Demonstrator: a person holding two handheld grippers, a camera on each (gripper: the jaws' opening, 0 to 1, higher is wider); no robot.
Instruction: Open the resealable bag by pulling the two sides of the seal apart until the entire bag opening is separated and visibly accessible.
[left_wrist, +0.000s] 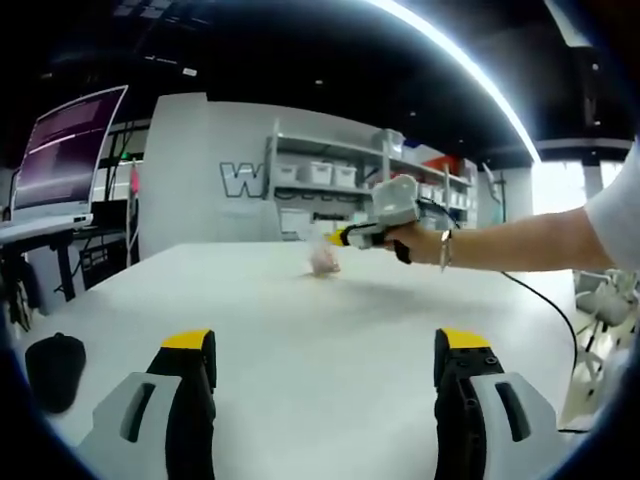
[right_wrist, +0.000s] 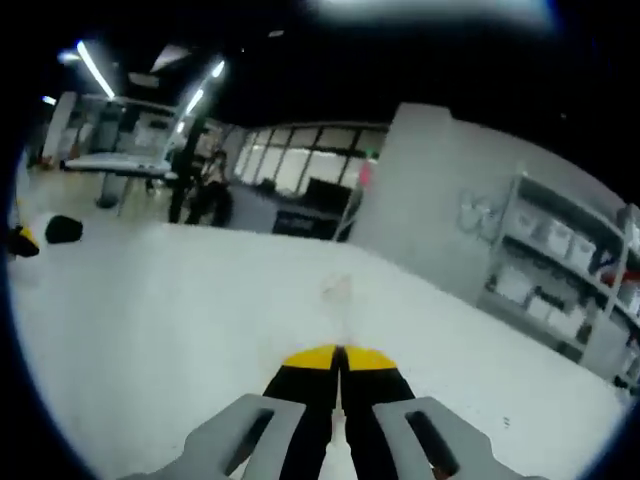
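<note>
The resealable bag (left_wrist: 322, 258), clear with a pinkish tint and blurred, hangs at the tip of my right gripper (left_wrist: 338, 238) over the far middle of the white table (left_wrist: 300, 330). A person's hand and bare forearm (left_wrist: 500, 245) hold that gripper from the right. In the right gripper view the jaws are closed together at my right gripper (right_wrist: 340, 358), and the faint bag (right_wrist: 337, 292) streaks out ahead of the yellow tips. My left gripper (left_wrist: 327, 345) stands open low over the near table, well short of the bag, with nothing between its jaws.
A black rounded object (left_wrist: 55, 370) lies at the table's left edge, also seen as the black object (right_wrist: 62, 229). A monitor (left_wrist: 65, 150) stands at left. Shelves with white bins (left_wrist: 320, 175) line the back wall. A cable (left_wrist: 550, 305) trails off the right side.
</note>
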